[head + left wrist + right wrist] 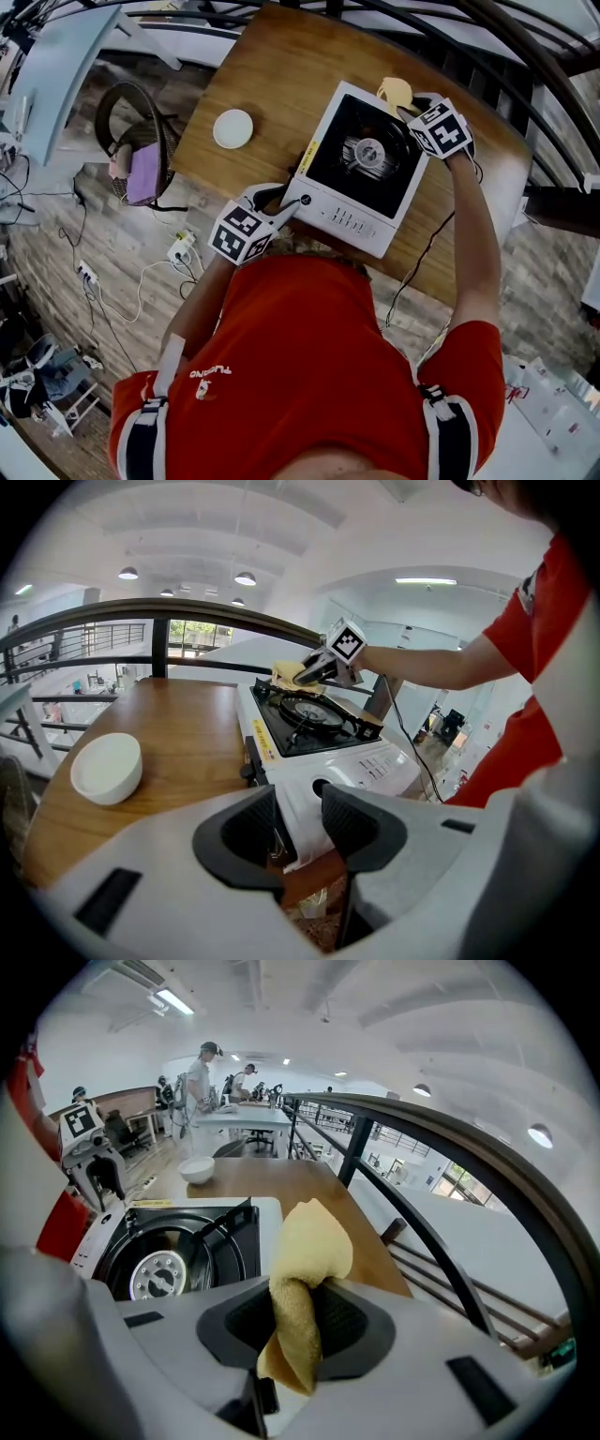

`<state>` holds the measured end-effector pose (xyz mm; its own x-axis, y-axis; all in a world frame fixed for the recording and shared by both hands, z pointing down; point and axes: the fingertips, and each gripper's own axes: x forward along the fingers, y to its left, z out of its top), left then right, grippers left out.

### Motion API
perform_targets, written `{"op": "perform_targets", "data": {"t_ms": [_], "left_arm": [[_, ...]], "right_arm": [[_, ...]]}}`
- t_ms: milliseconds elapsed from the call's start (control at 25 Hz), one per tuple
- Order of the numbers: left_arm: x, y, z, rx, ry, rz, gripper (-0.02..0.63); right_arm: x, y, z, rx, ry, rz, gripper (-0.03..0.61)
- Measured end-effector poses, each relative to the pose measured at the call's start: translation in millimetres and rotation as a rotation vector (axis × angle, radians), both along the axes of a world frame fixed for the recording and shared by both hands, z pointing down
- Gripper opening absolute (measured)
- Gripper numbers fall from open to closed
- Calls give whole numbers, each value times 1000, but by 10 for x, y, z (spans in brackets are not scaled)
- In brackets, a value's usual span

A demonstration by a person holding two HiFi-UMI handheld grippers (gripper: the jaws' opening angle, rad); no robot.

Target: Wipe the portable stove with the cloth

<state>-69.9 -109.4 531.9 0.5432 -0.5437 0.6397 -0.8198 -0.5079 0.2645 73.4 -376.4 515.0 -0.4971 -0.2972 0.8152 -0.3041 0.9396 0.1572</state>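
Observation:
The white portable stove point(349, 217) with a black burner well sits on the wooden table point(272, 84). My left gripper point(286, 208) is at its near left corner, and the left gripper view shows the jaws shut on that white corner point(298, 832). My right gripper point(408, 111) hovers over the stove's far right corner, shut on a folded yellow cloth point(395, 94). In the right gripper view the cloth point(305, 1251) stands up between the pads, with the burner point(159, 1274) below and to the left. The left gripper view shows the right gripper point(314, 674) over the stove's point(319, 733) far edge.
A white bowl point(232, 128) sits on the table left of the stove. A dark curved railing point(525, 56) runs along the table's far side. A black cable point(417, 262) hangs off the near right edge. A chair with purple fabric point(141, 155) stands to the left on the floor.

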Motion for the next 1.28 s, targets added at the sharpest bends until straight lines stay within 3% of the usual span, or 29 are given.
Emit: {"op": "perform_targets", "data": {"t_ms": [760, 1280], "left_arm": [[-29, -5, -21, -9, 18, 14, 150], [-24, -2, -39, -15, 22, 33, 147]], "right_arm": [[-1344, -139, 1, 5, -46, -119, 112], [-1763, 65, 0, 52, 50, -227, 112]]}}
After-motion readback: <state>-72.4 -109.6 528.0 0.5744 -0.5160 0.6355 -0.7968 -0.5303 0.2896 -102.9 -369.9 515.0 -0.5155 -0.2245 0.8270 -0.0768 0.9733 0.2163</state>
